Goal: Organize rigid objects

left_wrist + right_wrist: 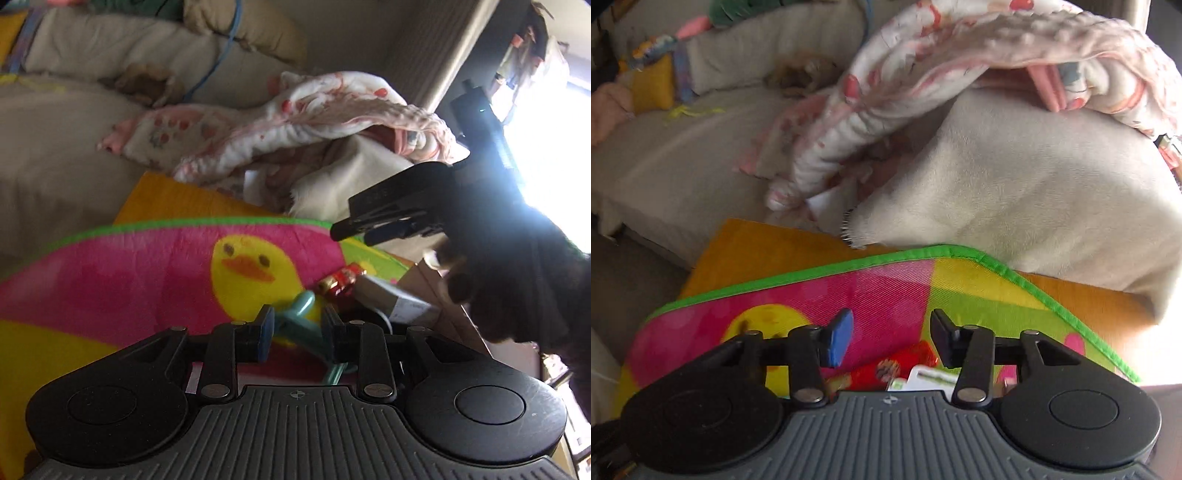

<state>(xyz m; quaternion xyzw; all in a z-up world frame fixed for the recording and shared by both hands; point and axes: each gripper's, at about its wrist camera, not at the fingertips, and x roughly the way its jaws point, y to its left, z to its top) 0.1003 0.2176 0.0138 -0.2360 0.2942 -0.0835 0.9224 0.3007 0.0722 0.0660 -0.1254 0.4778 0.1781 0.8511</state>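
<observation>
- My left hand-held gripper (297, 334) is nearly closed, its pads clamped on a teal plastic toy (301, 306). I cannot make out exactly what the toy is. It has a rounded head above the pads and a thin stem running down below them.
- I judge the toy light, stiff and a little slick, so holding it across the thicker middle, as I do, seems safer than pinching the stem.
- My right hand-held gripper (892, 341) stands partly open with nothing between its pads. In the left view it shows dark against the window glare.
- Below the right pads lie a red packet (886, 367) and a white and green card or box (925, 378), both flat and rigid. I would take either by an edge.
- Beside the teal toy sit a red and gold can-like thing (341, 282) and a grey carton (391, 299), close together on the mat.
- All of it rests on a bright duck mat (960, 291) with a green border, spread over an orange surface (768, 243).
- Beyond that are a beige couch (1034, 192) and a rumpled pink-print blanket (923, 74).
</observation>
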